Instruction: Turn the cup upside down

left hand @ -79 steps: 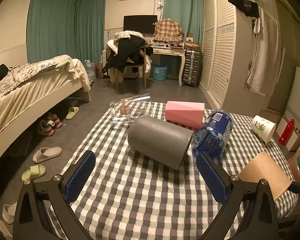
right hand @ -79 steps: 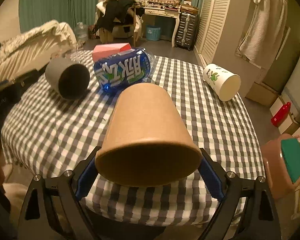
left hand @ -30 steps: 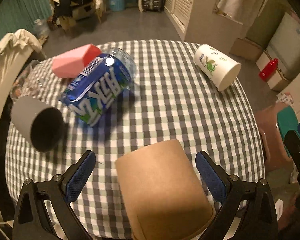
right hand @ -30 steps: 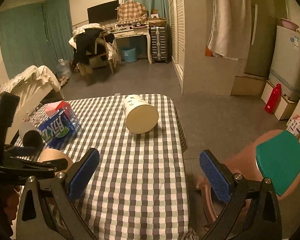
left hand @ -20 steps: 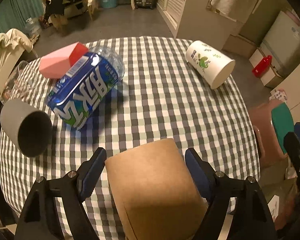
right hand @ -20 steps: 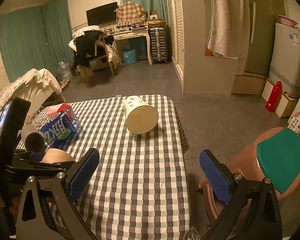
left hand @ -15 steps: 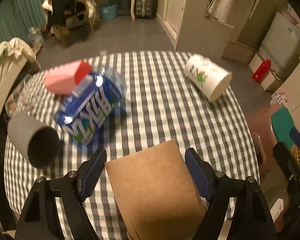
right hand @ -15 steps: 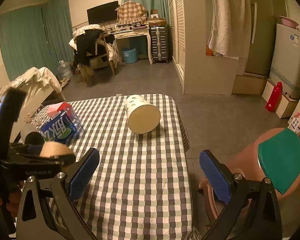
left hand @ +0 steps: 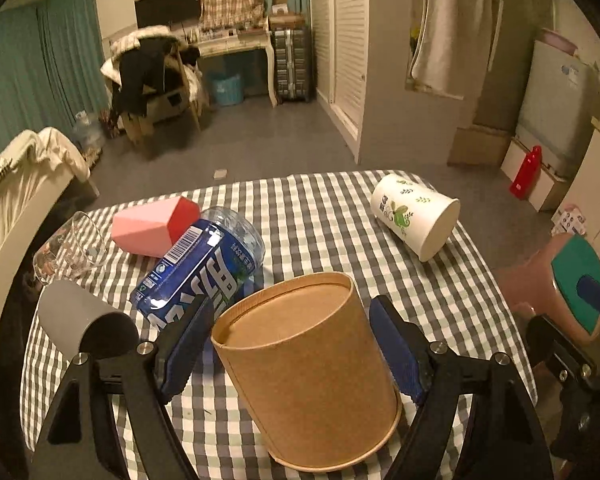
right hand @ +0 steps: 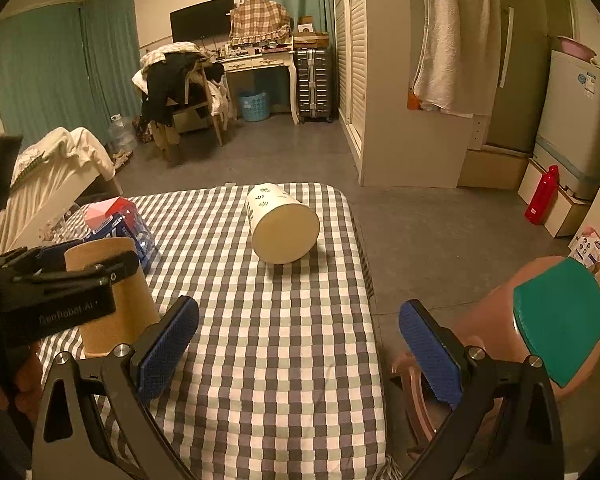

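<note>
Left tongs [left hand: 290, 344]: blue pads clamped on both sides of the brown paper cup [left hand: 310, 368].
Brown paper cup: inverted, base up, wide rim down on the grey-and-white checked tablecloth [left hand: 324, 224], near edge.
Right tongs [right hand: 298, 346]: blue pads spread wide, nothing between them, over the cloth's right edge.
Middle ground: blue-labelled plastic bottle [left hand: 204, 268] lying flat; grey cylindrical cup [left hand: 82, 322] on its side to its left.
Far side: pink box [left hand: 152, 230]; white leaf-printed paper cup [left hand: 414, 214] on its side.
</note>
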The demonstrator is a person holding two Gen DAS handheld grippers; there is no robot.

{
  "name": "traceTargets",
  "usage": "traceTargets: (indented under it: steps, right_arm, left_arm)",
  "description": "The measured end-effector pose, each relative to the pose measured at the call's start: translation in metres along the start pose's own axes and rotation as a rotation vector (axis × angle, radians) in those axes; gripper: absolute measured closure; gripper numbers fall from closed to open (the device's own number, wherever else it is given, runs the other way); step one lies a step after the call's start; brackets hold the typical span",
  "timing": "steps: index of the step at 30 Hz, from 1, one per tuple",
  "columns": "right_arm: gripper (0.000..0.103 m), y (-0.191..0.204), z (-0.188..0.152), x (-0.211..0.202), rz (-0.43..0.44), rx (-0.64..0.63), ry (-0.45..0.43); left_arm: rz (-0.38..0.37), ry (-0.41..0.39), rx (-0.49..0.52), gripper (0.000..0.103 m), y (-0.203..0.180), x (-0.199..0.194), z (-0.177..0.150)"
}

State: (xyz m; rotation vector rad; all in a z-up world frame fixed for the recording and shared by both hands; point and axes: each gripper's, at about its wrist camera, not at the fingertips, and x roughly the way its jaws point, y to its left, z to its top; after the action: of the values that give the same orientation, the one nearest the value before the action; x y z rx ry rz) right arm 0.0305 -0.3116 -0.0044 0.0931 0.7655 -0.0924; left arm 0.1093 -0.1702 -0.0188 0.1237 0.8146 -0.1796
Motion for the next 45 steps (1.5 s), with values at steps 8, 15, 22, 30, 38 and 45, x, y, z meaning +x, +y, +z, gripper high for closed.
traceTargets:
  steps: [8,15,22,30,38,45]
  right_arm:
    - [0.002,0.004,0.000,0.004,-0.009,-0.006,0.007]
    - [0.002,0.004,0.000,0.004,-0.013,-0.006,0.008]
    - [0.002,0.001,-0.001,0.006,-0.018,0.001,0.011]
    - [0.002,-0.002,-0.002,0.006,-0.019,0.004,0.012]
    - [0.002,-0.004,-0.003,0.008,-0.026,0.009,0.014]
    - [0.002,0.002,-0.004,0.009,-0.026,-0.006,0.009]
  left_arm:
    - [0.004,-0.047,-0.011,0.021,0.000,-0.018,-0.017]
    - [-0.025,-0.060,-0.013,0.021,-0.004,-0.030,-0.030]
    - [-0.020,-0.105,0.005,0.020,-0.011,-0.030,-0.036]
    - [-0.036,-0.088,0.017,0.020,-0.019,-0.014,-0.044]
    - [-0.025,-0.134,0.038,0.026,-0.018,-0.012,-0.033]
    - [-0.016,-0.163,0.012,0.026,-0.012,0.005,-0.013]
